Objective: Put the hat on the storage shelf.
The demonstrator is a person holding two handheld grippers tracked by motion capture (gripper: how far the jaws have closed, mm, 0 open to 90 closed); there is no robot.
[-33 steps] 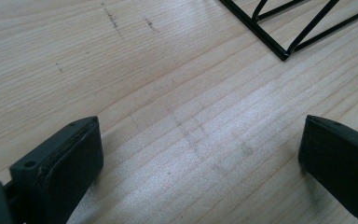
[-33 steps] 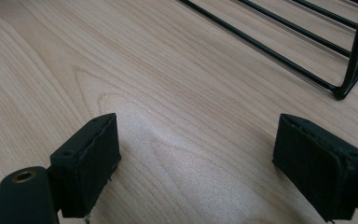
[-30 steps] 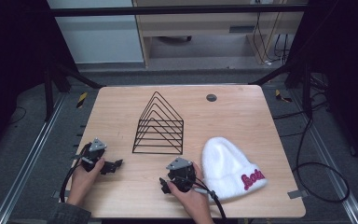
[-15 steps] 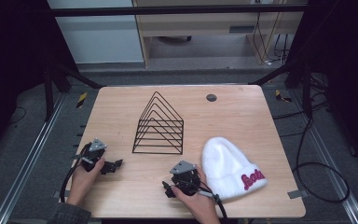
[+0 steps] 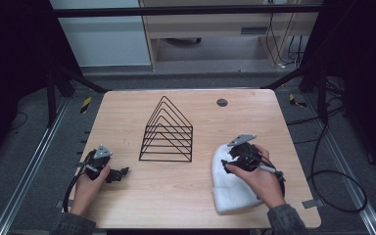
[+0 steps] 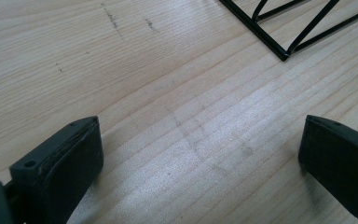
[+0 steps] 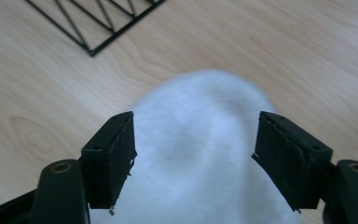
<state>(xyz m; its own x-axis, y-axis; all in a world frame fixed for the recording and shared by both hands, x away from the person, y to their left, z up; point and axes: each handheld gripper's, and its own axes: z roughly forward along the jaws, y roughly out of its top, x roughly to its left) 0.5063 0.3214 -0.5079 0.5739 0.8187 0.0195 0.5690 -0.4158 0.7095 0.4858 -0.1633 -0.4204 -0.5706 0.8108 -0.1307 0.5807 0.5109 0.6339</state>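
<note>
A white knit hat (image 5: 227, 192) lies at the table's front right. My right gripper (image 5: 229, 157) hovers just above its rounded crown, held in a hand that covers the hat's right part. In the right gripper view the hat (image 7: 200, 107) lies below and between the two black jaws of the right gripper (image 7: 193, 149). The jaws have just been closing, but they stand apart without pressing the fabric. My left gripper (image 5: 120, 173) rests on the wood at the front left. Its jaws are wide open over bare table in the left gripper view (image 6: 200, 158).
A black wire rack (image 5: 166, 132) of triangular dividers stands at mid-table, between the two hands; its corner shows as rack (image 6: 289, 28) and rack (image 7: 107, 23). A small black disc (image 5: 222, 102) sits near the far edge. The wooden table (image 5: 176, 196) has dark floor all around.
The right hand has swung right and up from the front middle of the table to above the hat. The left hand has stayed where it was.
</note>
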